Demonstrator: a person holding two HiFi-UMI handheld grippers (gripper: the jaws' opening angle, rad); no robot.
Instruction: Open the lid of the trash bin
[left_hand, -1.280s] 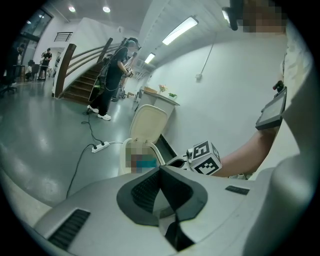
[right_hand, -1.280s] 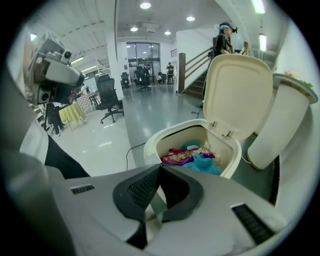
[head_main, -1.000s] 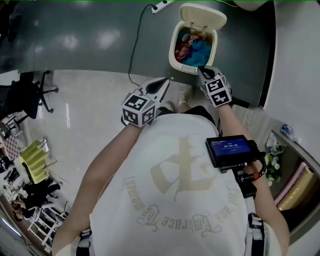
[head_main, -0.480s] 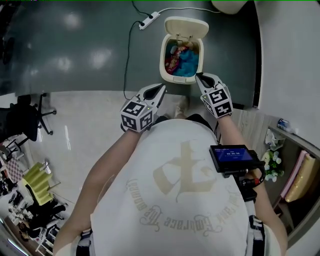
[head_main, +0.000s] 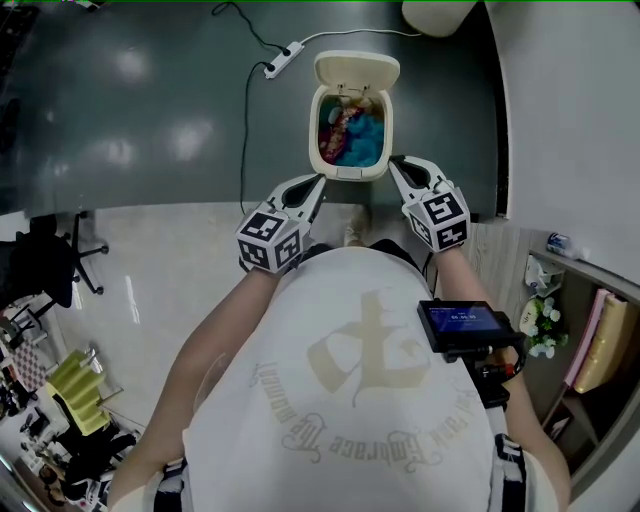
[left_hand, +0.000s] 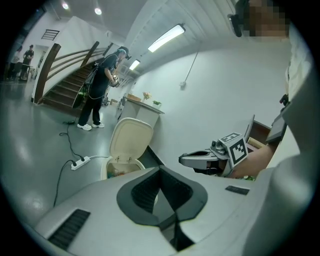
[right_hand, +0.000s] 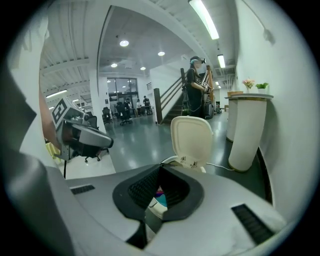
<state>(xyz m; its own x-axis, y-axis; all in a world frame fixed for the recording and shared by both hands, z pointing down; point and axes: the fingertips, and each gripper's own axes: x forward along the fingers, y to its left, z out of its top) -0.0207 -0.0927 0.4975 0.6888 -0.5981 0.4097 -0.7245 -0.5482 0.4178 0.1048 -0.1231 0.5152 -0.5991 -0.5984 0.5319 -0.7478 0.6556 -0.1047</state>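
Note:
The cream trash bin (head_main: 350, 150) stands on the dark floor ahead of me, its lid (head_main: 357, 70) tipped up and back. Coloured rubbish, red and blue, shows inside. Both grippers hang short of the bin's near rim, apart from it. My left gripper (head_main: 318, 181) is shut and holds nothing, a little left of the bin. My right gripper (head_main: 394, 163) is shut and empty too, just right of the near rim. In the left gripper view the raised lid (left_hand: 131, 140) stands beyond the jaws' tips (left_hand: 160, 167). The right gripper view shows the lid (right_hand: 191, 137) upright past its tips (right_hand: 160, 167).
A white power strip (head_main: 278, 58) with its cable lies on the floor left of the bin. A white round pedestal (right_hand: 247, 132) stands to the bin's right by the wall. Another person (left_hand: 97, 85) stands near the stairs behind. An office chair (head_main: 50, 260) is at far left.
Both grippers have drawn back from the bin; the right one was at its near rim a second ago. The lid has stayed up throughout.

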